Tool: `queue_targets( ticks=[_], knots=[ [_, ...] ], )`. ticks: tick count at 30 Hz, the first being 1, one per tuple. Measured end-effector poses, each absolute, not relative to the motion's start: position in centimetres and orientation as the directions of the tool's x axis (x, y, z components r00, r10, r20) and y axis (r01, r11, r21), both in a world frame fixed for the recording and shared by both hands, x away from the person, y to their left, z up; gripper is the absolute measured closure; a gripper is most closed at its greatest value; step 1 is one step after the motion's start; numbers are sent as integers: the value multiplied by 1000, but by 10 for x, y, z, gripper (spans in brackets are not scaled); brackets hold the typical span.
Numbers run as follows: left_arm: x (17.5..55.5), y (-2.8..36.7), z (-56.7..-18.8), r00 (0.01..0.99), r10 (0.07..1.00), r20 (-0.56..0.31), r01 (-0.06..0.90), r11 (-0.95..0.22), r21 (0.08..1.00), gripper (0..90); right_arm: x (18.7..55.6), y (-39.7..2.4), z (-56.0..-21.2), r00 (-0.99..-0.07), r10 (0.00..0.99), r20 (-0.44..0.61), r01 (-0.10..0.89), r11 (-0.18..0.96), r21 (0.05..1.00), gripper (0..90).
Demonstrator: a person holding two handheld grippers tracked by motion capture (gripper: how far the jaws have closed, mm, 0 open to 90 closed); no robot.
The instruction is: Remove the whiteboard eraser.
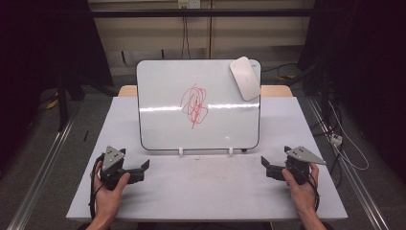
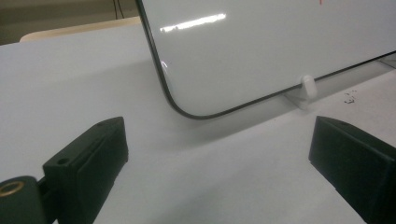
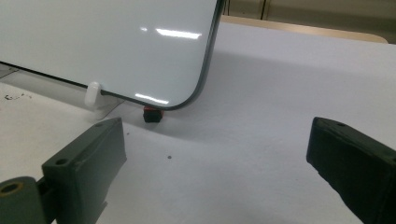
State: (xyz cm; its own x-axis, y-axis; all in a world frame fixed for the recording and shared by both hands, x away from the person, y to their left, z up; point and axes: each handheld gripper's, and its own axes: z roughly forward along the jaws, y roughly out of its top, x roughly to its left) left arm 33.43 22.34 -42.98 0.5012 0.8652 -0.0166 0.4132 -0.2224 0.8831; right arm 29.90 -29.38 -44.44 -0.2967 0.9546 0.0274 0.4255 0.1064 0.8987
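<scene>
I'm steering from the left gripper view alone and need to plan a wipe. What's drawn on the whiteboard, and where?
Observer: A red scribble sits at the middle of the whiteboard.
Operator: Is an eraser around?
Observer: A white eraser clings to the board's top right corner.
Operator: Is the other gripper free?
Observer: The right gripper is open and empty, resting on the table by the board's lower right corner.
Operator: Anything under that corner?
Observer: A small red-and-black piece lies there.

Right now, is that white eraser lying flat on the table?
No, the eraser sticks to the upper right corner of the upright whiteboard, above the table.
</scene>
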Motion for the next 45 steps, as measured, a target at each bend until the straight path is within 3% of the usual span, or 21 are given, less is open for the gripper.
queue_targets(
  ticks=[11, 21, 28, 35, 45],
  knots=[
    [336, 218, -432, 528, 849, -28, 415, -228, 881, 44, 302, -292, -444, -313, 949, 46, 451, 106, 886, 72],
    [335, 220, -431, 525, 851, -29, 422, -230, 877, 49, 312, -279, -433, -354, 935, 21, 412, 135, 901, 76],
    [333, 226, -430, 518, 854, -47, 420, -207, 884, 49, 327, -264, -414, -390, 920, -37, 409, 209, 888, 77],
    [335, 227, -430, 507, 860, -54, 428, -198, 882, 49, 345, -252, -393, -405, 913, -48, 367, 211, 906, 69],
    [337, 220, -432, 529, 847, -62, 435, -208, 876, 51, 380, -248, -351, -378, 919, -110, 326, 244, 913, 107]
  ],
)
